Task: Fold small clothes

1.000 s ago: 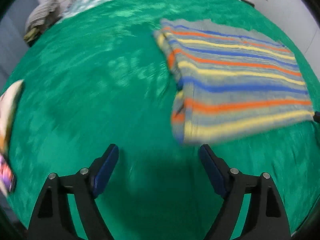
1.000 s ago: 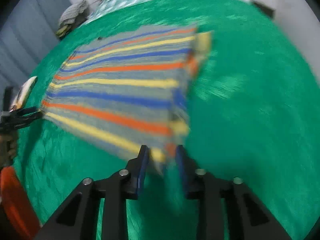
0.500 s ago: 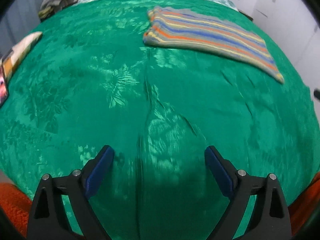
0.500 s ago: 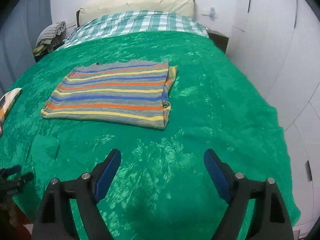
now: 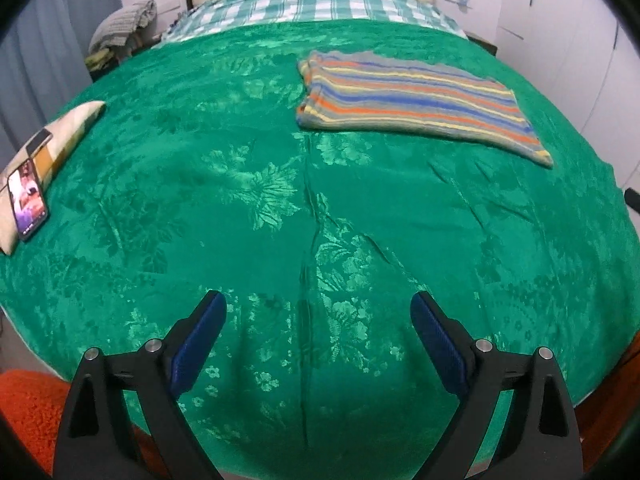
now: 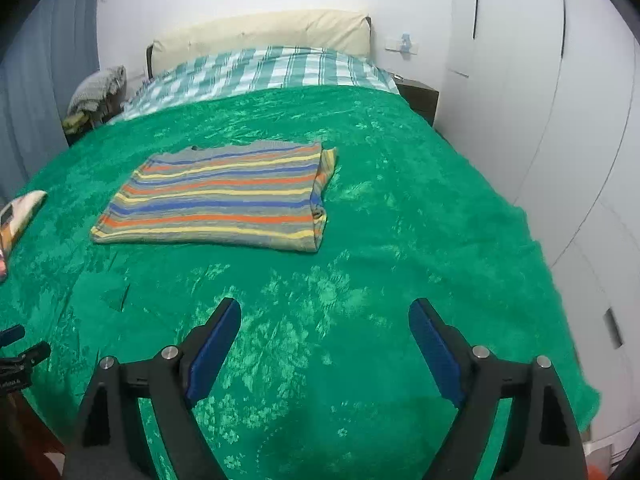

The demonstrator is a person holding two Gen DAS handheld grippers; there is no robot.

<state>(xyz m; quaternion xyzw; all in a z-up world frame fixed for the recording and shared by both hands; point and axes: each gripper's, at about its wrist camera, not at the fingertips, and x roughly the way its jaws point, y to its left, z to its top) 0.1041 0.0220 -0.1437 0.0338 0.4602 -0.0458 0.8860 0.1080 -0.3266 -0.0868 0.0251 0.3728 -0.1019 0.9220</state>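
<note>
A striped garment [image 5: 416, 104] in grey, orange, blue and yellow lies folded flat on the green bedspread [image 5: 280, 208]. In the right wrist view the striped garment [image 6: 224, 196] sits at the middle of the green bedspread [image 6: 400, 240]. My left gripper [image 5: 318, 312] is open and empty above the near end of the bed, well back from the garment. My right gripper [image 6: 324, 316] is open and empty, also well short of it. The left gripper's tip shows at the right wrist view's left edge [image 6: 16, 344].
A small pillow [image 5: 60, 136] with a phone [image 5: 28, 200] leaning on it lies at the bed's left edge. A checked sheet [image 6: 260, 72] and cream pillow [image 6: 260, 32] are at the head. White wardrobe doors [image 6: 540, 100] stand right. An orange rug [image 5: 28, 408] lies below.
My right gripper let go of the garment and opened. Both grippers pulled back toward the foot of the bed and rose. The garment now lies flat and still.
</note>
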